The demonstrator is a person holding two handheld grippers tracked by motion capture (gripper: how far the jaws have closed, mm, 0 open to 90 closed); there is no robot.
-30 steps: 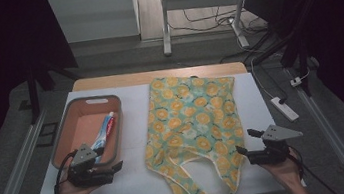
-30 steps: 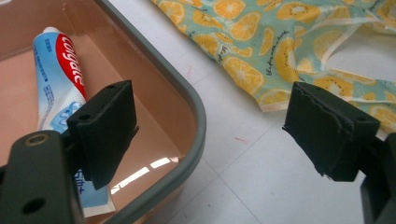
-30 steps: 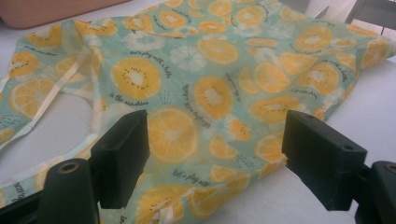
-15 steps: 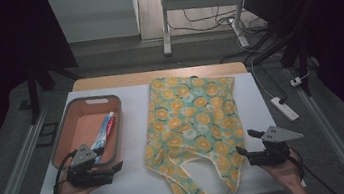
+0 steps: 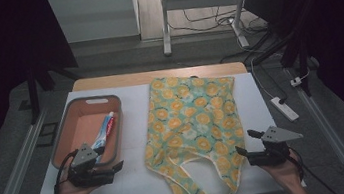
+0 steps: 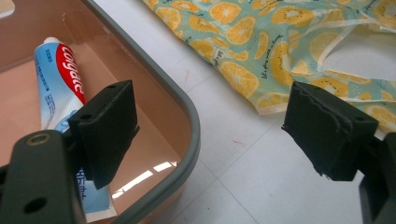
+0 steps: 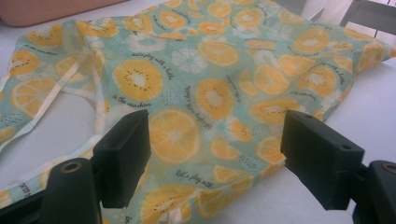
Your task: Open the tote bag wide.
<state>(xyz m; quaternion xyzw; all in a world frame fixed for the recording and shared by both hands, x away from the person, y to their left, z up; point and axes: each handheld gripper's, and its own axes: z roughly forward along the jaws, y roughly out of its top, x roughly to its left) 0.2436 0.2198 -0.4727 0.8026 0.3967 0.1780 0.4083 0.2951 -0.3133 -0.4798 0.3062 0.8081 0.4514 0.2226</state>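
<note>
While both grippers stood spread and empty, the tote bag (image 5: 194, 124) lay flat mid-table, handles toward the near edge. Its teal cloth bore orange and kiwi slices. The right gripper (image 5: 245, 144) hovered at its near right corner, the left gripper (image 5: 116, 167) by the tray (image 5: 119, 129).

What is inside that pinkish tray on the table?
The tray holds a toothpaste tube, lying flat by its right wall. The left gripper hides the tube's near end in the high view; the floor that shows there is otherwise bare.

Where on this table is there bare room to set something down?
Bare white strip between the tray and the tote bag, running to the near edge by the left gripper. Narrow strip right of the bag. The middle is crowded by the bag.
</note>
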